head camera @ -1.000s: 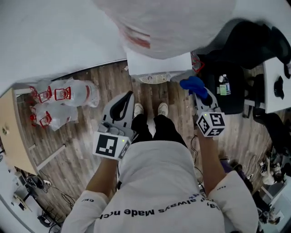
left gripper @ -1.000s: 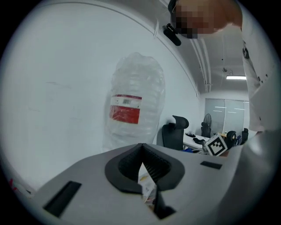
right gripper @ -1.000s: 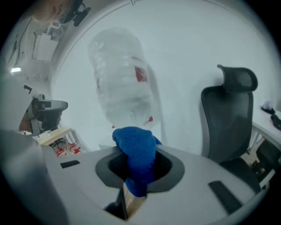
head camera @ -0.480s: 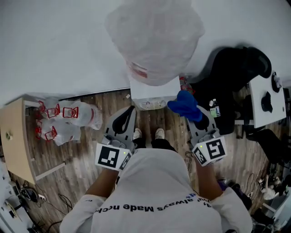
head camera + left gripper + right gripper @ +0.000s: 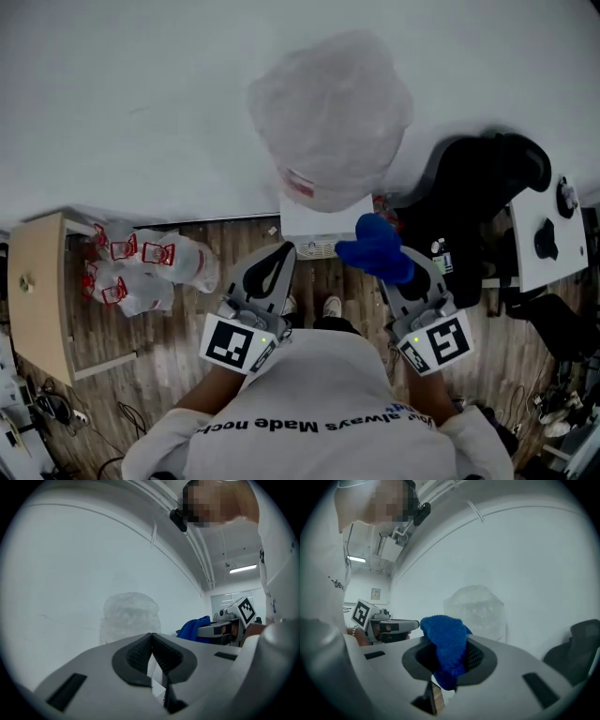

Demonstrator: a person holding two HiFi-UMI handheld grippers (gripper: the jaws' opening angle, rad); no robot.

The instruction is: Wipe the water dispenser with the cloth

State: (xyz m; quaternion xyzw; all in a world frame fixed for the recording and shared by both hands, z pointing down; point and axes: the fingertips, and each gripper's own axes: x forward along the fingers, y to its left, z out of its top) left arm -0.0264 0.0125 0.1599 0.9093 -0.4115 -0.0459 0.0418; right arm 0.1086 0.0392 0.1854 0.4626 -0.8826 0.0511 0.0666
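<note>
We see a brown wooden floor [image 5: 178, 314]. The white water dispenser [image 5: 323, 220] stands on it by the wall. Clear bags [image 5: 150, 267] with red marks lie to its left. A black chair [image 5: 469, 216] stands to its right.

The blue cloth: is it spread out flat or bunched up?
Bunched up. The blue cloth is a crumpled lump pinched between the jaws of the right gripper, bulging above them.

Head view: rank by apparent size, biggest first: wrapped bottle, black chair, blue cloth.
1-2. wrapped bottle and black chair: near alike, and the bottle sits nearer the camera, so I won't rank them.
3. blue cloth: clearly smallest.
</note>
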